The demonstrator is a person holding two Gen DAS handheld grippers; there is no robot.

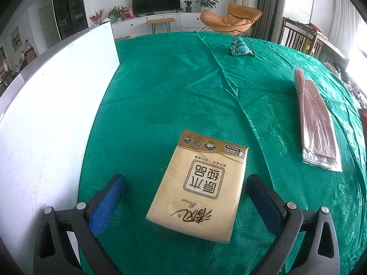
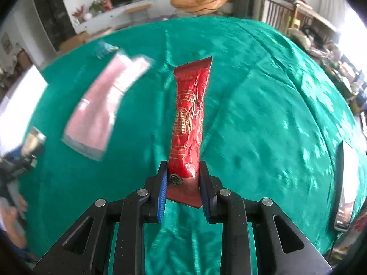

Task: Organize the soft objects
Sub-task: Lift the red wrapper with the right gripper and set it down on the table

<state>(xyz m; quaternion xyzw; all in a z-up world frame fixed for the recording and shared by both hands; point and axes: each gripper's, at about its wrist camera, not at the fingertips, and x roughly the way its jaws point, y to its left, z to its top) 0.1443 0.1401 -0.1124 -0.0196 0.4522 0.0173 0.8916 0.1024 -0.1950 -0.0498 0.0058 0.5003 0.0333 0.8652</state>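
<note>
The right gripper pinches a red packet by its near end, long axis pointing straight ahead, while the left gripper, spread wide, straddles the tissue pack.

Taking the tissue pack as landmark, in the left wrist view: it lies on the tablecloth, between the spread fingers of the left gripper, touching neither; a board stands to its left at the cloth's edge; a sleeve of flat packets lies well to its right; a small pouch sits far behind it; in the right wrist view the right gripper clamps a long sachet by its near end.
</note>
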